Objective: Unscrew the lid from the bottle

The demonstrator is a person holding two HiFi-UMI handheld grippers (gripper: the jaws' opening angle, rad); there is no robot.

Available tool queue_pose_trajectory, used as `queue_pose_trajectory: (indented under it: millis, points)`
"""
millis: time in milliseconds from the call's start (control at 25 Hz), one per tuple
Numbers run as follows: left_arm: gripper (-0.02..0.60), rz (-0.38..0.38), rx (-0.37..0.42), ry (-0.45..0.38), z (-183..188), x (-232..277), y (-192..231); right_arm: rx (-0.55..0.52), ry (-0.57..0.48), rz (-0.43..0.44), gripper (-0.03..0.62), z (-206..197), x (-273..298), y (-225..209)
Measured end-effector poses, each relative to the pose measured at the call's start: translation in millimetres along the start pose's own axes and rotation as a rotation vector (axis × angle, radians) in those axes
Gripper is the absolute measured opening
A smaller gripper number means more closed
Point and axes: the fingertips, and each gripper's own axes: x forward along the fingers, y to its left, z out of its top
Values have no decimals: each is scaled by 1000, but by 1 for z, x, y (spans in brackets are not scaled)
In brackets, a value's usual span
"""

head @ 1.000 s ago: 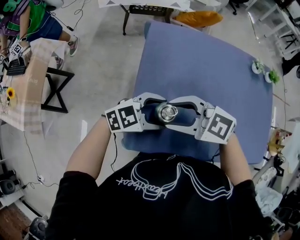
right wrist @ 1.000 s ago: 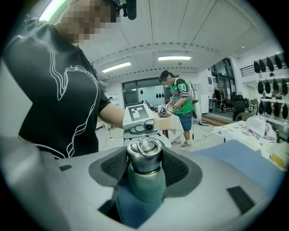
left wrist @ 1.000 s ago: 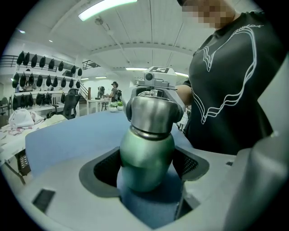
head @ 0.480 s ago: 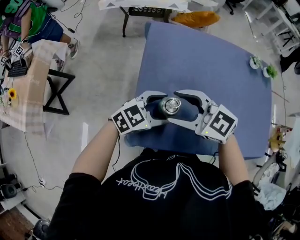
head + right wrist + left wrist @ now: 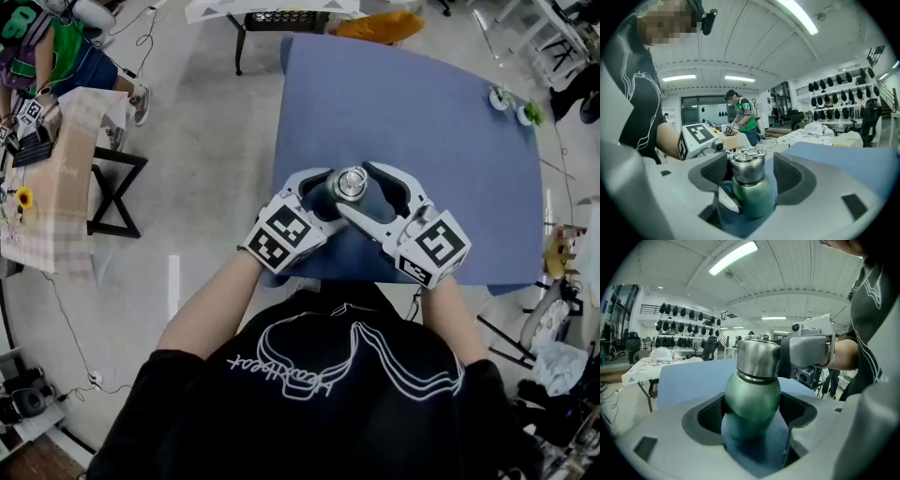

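The green bottle (image 5: 752, 397) is clamped by the left gripper (image 5: 752, 414); its steel lid (image 5: 747, 169) (ring on top) is flanked, untouched, by the right gripper (image 5: 750, 178), whose 2 jaws are closing.

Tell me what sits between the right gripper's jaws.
The steel lid of the bottle, seen in the right gripper view. The right gripper is closing its jaws, with a gap on each side.

Upright green metal bottle (image 5: 752, 399) on blue table (image 5: 450, 112), about 8 o'clock from table centre, steel lid (image 5: 747, 166) with ring handle seated on neck
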Motion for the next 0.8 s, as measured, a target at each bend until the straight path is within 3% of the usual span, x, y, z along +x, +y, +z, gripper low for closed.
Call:
queue_pose_trajectory:
  millis: [200,440,800]
  points:
    - [362,63,-32,-1,-1,0,1,4,2,-45,307,-3,1,8]
    - [362,93,-45,2,0,1,0,-7,-4,-114,245,-2,-1,4]
    - [362,92,-46,4,-1,3,-1,-17,1,-100,244,-5,-3,3]
